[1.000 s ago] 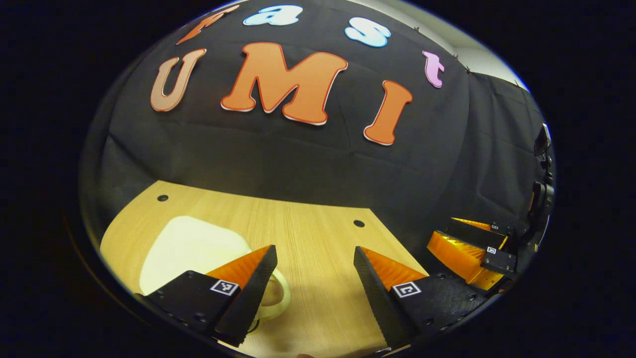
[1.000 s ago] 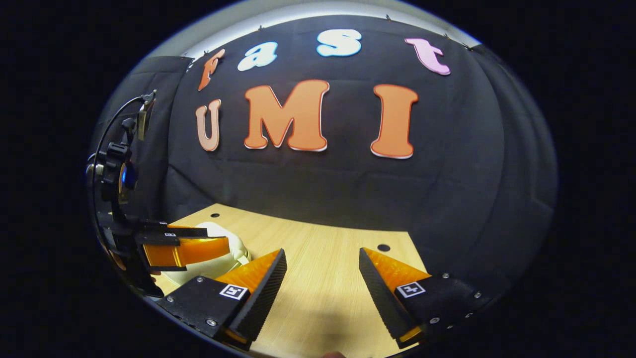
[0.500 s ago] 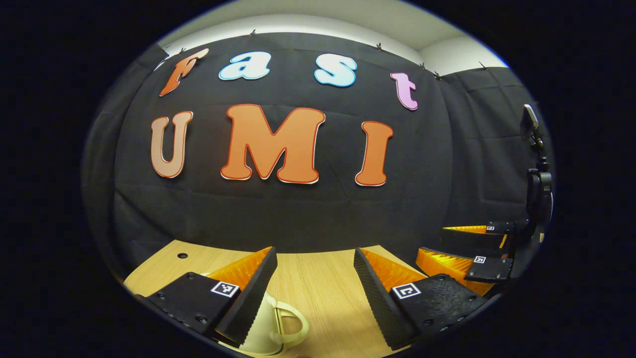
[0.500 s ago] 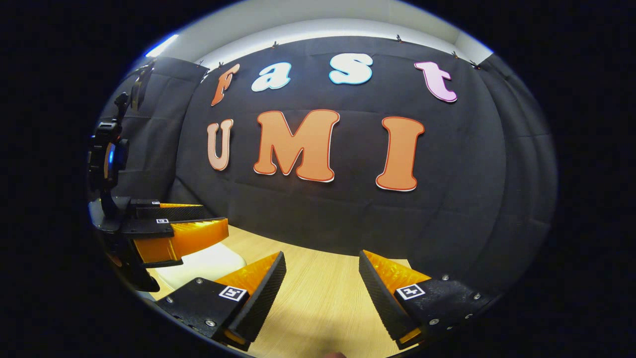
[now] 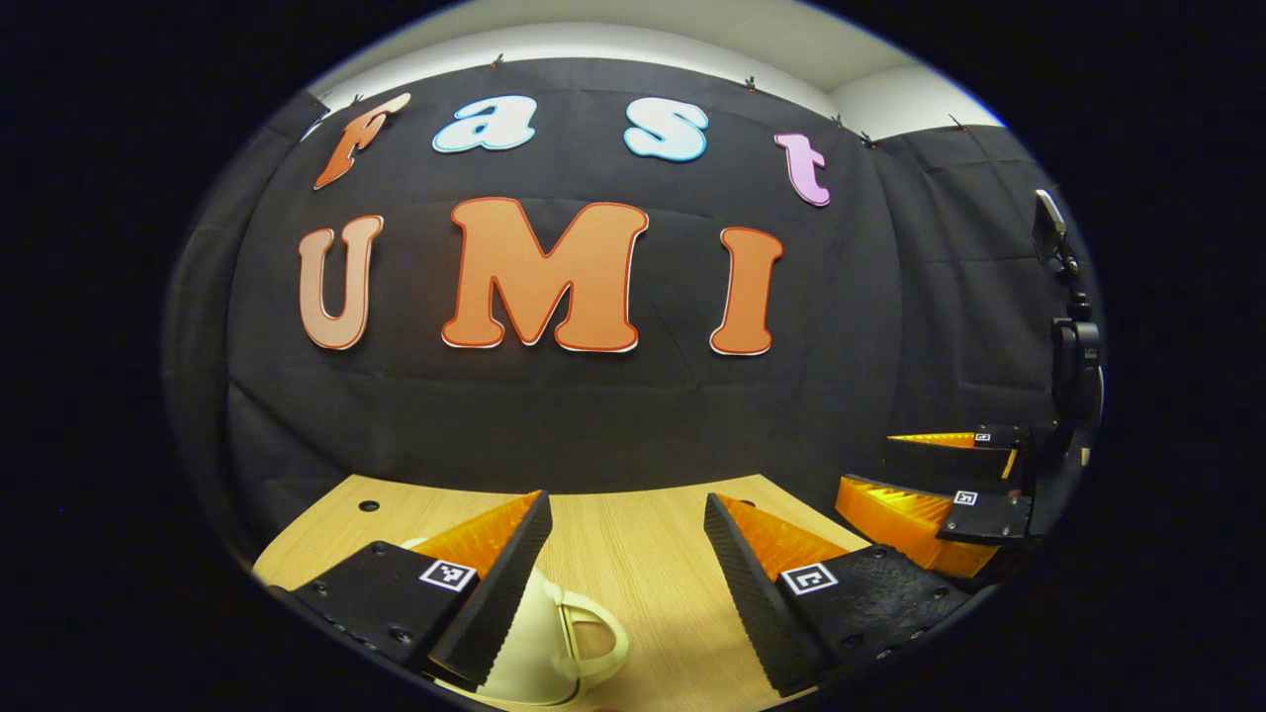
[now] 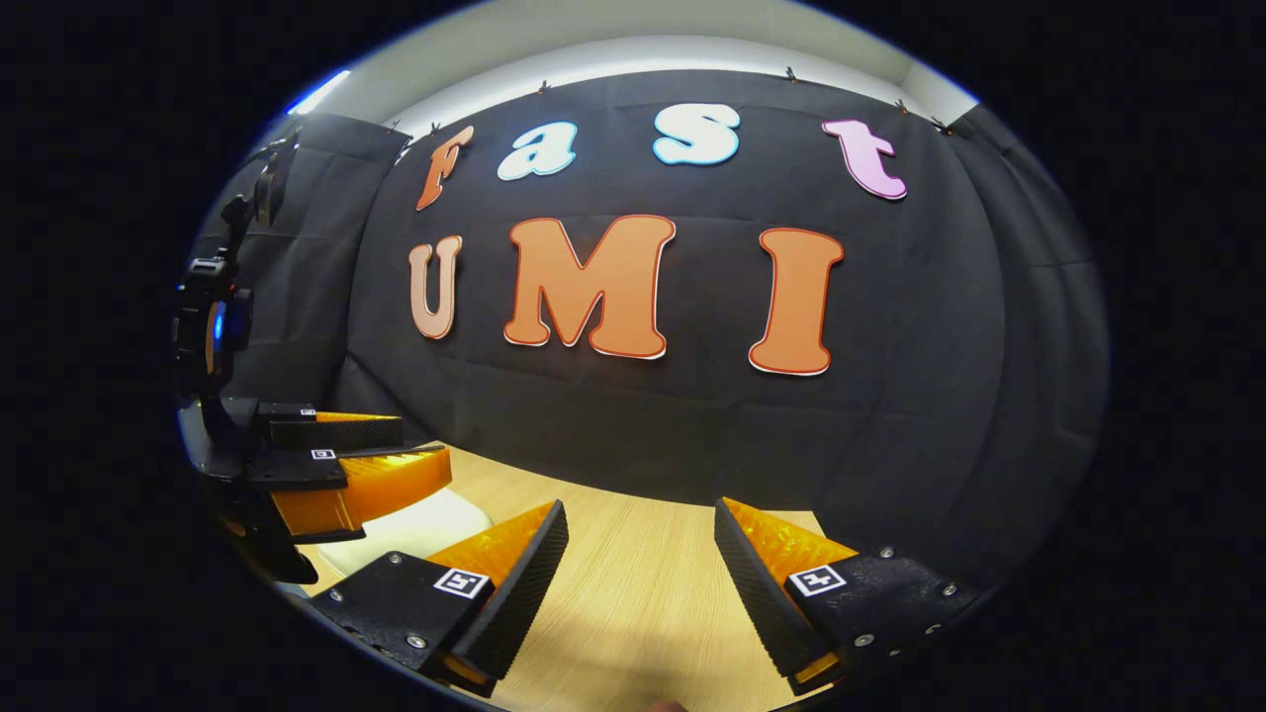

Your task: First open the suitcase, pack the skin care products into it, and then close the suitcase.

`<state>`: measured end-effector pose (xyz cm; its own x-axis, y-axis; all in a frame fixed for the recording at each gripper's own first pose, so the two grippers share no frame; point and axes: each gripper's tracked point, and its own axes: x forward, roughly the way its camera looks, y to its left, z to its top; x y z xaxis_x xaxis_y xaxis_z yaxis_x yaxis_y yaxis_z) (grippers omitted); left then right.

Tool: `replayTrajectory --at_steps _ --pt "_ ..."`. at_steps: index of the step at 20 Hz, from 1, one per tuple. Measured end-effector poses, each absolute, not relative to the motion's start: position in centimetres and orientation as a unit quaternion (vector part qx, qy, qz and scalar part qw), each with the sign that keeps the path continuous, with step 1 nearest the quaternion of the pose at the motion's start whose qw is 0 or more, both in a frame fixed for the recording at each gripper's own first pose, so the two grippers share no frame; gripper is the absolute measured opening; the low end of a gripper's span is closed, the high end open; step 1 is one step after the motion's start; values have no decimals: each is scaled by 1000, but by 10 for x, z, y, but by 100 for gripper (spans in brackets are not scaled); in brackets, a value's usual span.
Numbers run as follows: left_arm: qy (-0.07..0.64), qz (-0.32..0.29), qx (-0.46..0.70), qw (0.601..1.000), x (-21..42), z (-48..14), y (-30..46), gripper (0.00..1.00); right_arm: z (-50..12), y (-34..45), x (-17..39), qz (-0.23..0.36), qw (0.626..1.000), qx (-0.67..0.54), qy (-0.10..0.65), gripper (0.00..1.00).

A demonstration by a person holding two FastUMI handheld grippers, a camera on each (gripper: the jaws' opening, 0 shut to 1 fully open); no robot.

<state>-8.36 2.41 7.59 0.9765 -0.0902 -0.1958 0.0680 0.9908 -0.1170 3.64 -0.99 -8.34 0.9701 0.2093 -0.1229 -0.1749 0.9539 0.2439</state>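
Both grippers hover level over a light wooden table, fingers spread wide and holding nothing. A cream suitcase, closed, lies under the left gripper, its handle just inside the left-hand finger. The right gripper hangs beside it, the suitcase off to its left.

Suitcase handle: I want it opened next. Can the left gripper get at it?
Probably yes. The left gripper is open, the handle lies just below its fingers on the table, and nothing sits between.
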Motion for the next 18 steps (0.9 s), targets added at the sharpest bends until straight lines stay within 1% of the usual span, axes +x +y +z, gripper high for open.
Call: replayTrajectory --at_steps 18 --pt "122 -33 -56 990 -91 65 21 96 -88 -8 29 106 986 105 80 95"
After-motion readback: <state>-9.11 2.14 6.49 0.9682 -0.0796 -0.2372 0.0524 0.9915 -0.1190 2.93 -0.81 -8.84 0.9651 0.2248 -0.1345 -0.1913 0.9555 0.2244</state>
